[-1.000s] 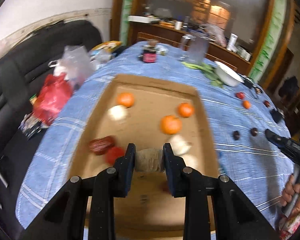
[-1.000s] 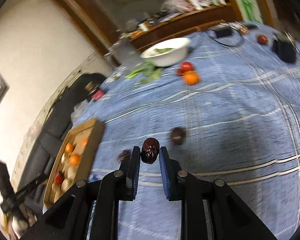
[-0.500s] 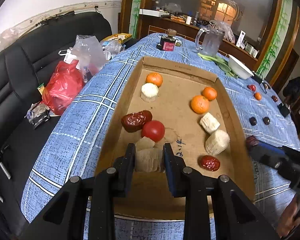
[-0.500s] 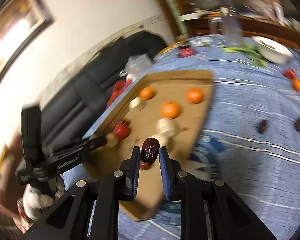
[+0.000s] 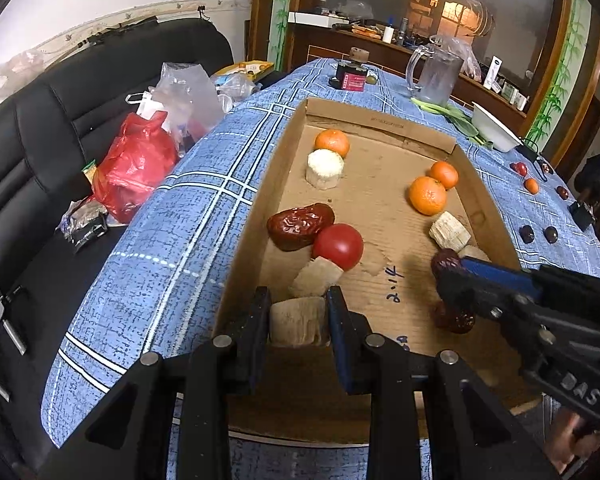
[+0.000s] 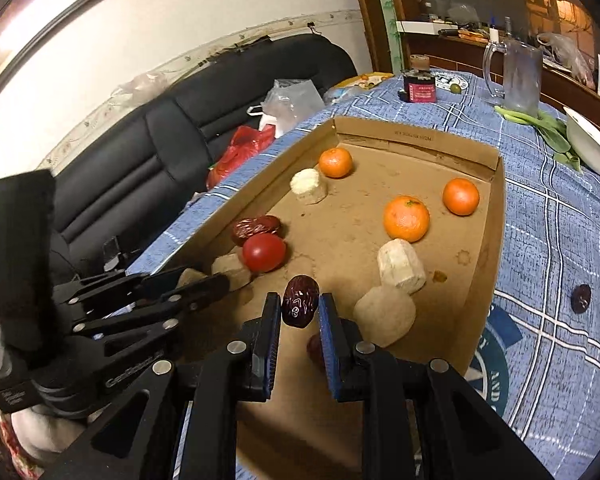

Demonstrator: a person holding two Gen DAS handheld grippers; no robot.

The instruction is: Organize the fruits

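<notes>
My left gripper (image 5: 298, 308) is shut on a pale beige chunk (image 5: 298, 320), low over the near left part of the cardboard box (image 5: 380, 122). My right gripper (image 6: 299, 310) is shut on a dark red date (image 6: 300, 306), above the box's near right part; it also shows in the left wrist view (image 5: 446, 270). In the box lie three oranges (image 5: 427, 195), a red tomato (image 5: 338, 245), a large date (image 5: 300, 225), another date (image 5: 454, 320) and several pale chunks (image 5: 325, 168).
Loose dates (image 5: 526, 234) and small fruits (image 5: 531, 186) lie on the blue checked cloth right of the box. A white bowl (image 6: 590, 146), greens, a glass jug (image 6: 518, 76) and a jar (image 6: 420, 86) stand behind. Plastic bags (image 5: 140, 164) lie on the black sofa at left.
My right gripper has carried the date from the open cloth over into the box. My left gripper has drawn back and lower toward the near left of the box with its chunk.
</notes>
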